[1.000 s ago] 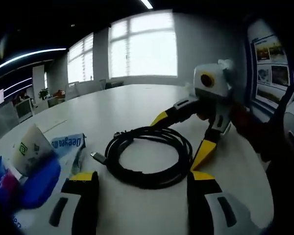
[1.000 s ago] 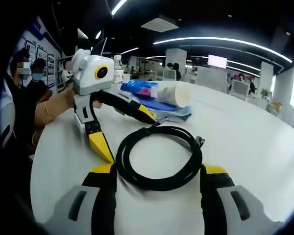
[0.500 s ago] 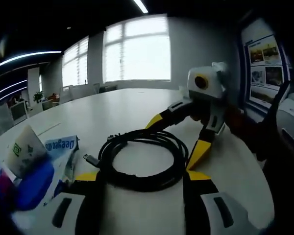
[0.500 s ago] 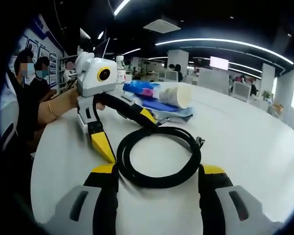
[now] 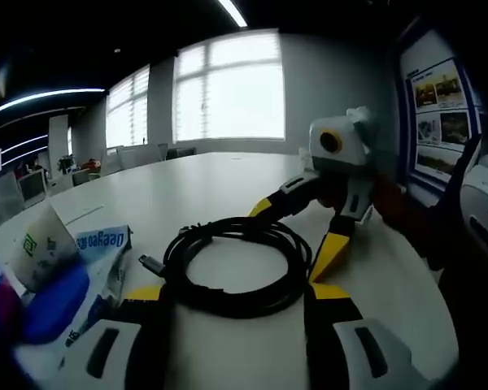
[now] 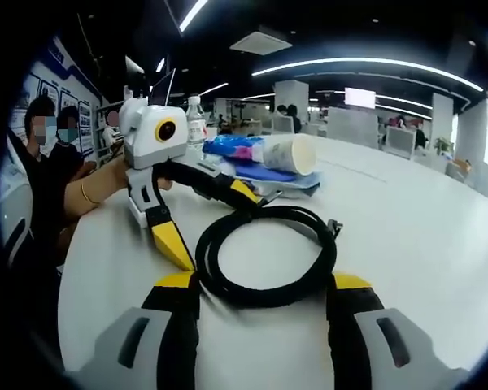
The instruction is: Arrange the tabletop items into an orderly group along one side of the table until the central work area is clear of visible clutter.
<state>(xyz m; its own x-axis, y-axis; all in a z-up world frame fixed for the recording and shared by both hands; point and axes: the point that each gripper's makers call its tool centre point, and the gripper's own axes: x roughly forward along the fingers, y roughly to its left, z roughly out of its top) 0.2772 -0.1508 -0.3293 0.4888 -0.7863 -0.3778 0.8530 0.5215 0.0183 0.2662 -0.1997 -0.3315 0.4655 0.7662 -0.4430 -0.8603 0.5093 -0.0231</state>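
Note:
A coiled black cable [image 5: 236, 264] lies on the white table [image 5: 228, 175], its plug end pointing left. My left gripper [image 5: 237, 292] is open, its yellow-tipped jaws straddling the near arc of the coil. From the far side the right gripper [image 5: 297, 231] is also open, one finger on each side of the coil's far right part. In the right gripper view the same cable [image 6: 264, 252] lies between the jaws of my right gripper [image 6: 262, 281], and the left gripper [image 6: 208, 219] reaches in from the left, held by a hand.
A paper cup [image 5: 41, 244] lies on its side on blue packets [image 5: 106, 242] left of the cable; the cup [image 6: 289, 154] and a clear bottle [image 6: 195, 112] also sit beyond it in the right gripper view. People sit at the table edge [image 6: 41, 154]. Bare table [image 6: 407, 211] stretches right.
The left gripper has moved forward, so the coil's near arc now lies between its jaw tips. The right gripper and the cable have barely shifted.

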